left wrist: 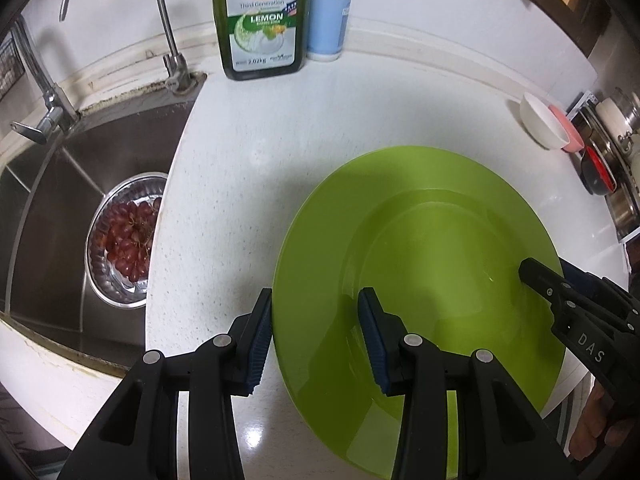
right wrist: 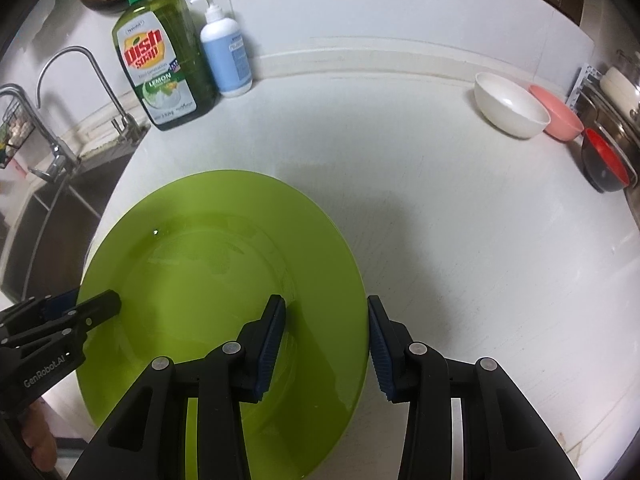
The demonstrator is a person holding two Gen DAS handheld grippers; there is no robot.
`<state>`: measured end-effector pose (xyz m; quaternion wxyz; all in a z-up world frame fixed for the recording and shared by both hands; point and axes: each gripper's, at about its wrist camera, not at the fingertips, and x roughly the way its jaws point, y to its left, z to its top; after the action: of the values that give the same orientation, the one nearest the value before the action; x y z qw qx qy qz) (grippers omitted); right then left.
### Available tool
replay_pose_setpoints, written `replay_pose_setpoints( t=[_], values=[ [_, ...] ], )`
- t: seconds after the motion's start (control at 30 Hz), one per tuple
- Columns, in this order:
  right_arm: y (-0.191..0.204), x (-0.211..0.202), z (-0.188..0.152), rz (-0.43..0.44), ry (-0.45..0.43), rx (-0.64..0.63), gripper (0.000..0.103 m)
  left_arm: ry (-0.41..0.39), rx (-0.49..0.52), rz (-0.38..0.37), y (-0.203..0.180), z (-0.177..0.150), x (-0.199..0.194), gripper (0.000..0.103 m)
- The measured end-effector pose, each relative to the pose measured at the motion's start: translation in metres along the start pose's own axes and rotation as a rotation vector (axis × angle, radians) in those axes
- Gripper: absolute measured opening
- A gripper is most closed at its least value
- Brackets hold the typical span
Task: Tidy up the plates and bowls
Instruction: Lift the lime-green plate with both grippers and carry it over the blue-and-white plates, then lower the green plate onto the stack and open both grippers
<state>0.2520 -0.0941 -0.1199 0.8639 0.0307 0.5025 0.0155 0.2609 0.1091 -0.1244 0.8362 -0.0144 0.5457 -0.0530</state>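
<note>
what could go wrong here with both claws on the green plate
1. The wide glossy green plate sits between open pads on opposite rims, left claw and right claw; uneven closing could tip or slide it.
2. Its near edge seems to overhang the white counter, so a slip might drop it.
3. The steel sink lies close to the left.

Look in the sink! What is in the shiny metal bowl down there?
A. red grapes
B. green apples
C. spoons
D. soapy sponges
A. In the left wrist view, the metal bowl sitting in the sink holds a bunch of red grapes, still on their stems.
</note>
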Motion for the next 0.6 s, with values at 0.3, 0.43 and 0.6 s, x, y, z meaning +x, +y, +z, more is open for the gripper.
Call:
replay_pose_setpoints(
  t=[0.3, 0.43, 0.6],
  values=[
    [0.002, 0.011, -0.006, -0.003, 0.031, 0.003, 0.042, 0.038, 0.000, 0.005, 0.004, -0.003, 0.013, 0.042],
    [0.003, 0.015, -0.008, -0.010, 0.047, 0.000, 0.042, 0.055, -0.005, 0.003, 0.006, -0.004, 0.018, 0.042],
    [0.004, 0.015, -0.010, -0.026, 0.047, -0.018, 0.043, 0.064, -0.008, 0.001, 0.005, -0.005, 0.021, 0.042]
  ],
)
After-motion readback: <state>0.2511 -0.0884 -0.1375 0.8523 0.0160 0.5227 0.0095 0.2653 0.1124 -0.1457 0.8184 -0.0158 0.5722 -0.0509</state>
